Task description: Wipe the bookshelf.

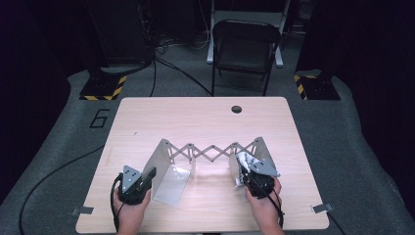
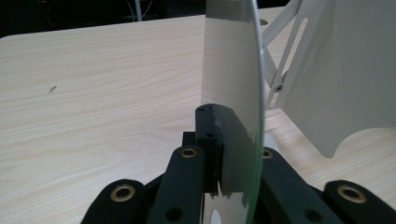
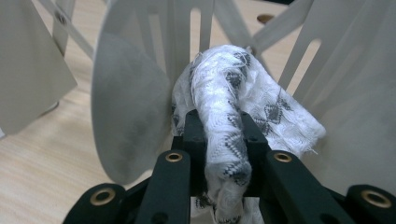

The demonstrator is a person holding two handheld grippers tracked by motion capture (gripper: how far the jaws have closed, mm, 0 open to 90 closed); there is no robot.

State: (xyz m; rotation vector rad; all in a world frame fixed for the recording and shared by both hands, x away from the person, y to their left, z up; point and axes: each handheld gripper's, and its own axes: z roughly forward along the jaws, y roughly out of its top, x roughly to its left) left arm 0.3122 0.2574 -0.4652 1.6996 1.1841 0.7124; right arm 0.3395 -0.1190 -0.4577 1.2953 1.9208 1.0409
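Note:
An extendable white metal rack with a scissor lattice stands across the wooden table. My left gripper is shut on the edge of the rack's left end plate, with the thin sheet pinched upright between the jaws. The rack's other panels stand farther off to the right. My right gripper is shut on a white cloth with a grey pattern. The cloth sits between upright rack plates at the rack's right end.
A dark folding chair stands beyond the table's far edge. A cable hole is in the tabletop near the back. Yellow-and-black striped stand bases sit on the floor, and a cable trails left.

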